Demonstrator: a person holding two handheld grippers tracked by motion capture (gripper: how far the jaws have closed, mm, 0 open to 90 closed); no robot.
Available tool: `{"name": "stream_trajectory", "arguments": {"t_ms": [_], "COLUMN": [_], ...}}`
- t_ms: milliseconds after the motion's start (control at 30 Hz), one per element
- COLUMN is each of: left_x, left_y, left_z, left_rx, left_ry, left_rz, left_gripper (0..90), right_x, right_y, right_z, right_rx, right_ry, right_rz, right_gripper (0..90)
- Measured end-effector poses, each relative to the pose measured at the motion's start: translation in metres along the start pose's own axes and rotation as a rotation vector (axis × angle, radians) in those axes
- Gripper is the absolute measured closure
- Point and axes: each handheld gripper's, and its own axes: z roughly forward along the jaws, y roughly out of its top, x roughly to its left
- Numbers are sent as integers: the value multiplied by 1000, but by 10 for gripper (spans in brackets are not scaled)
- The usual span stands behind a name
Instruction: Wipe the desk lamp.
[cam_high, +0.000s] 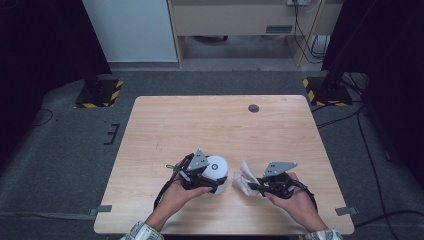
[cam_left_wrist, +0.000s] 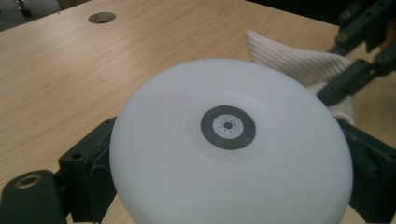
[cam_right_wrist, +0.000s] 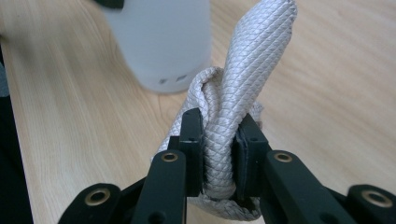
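Observation:
A white cylindrical device with a grey ring on its round top stands near the table's front edge. My left gripper is shut on its sides, one black jaw on each flank. Just to its right, my right gripper is shut on a bunched white woven cloth. In the right gripper view the pads pinch a fold of the cloth, which rises above them, and the white device sits close behind. The left gripper view shows the cloth beside the device.
The wooden table has a round grommet hole near its far edge. Two stand bases with yellow-black stripes sit on the floor beyond the far corners. Cables run along the floor at the right.

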Motion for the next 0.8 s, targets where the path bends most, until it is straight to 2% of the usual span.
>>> {"name": "stream_trajectory", "arguments": {"t_ms": [167,433,800], "left_x": [-5,-8,-13], "left_y": [-3,-4,-5], "left_z": [-2,-1,4], "left_rx": [-11,-27,-51], "left_ry": [-24,-36,-44], "left_rz": [14,20,20], "left_gripper": [75,74,73], "right_x": [0,1,7], "right_y": [25,57,84], "right_z": [-5,-9,-14], "right_rx": [-25,-53,-90], "right_ry": [-4,-5,-18], "right_rz": [-24,-48,-77], "right_gripper": [765,767,767]}}
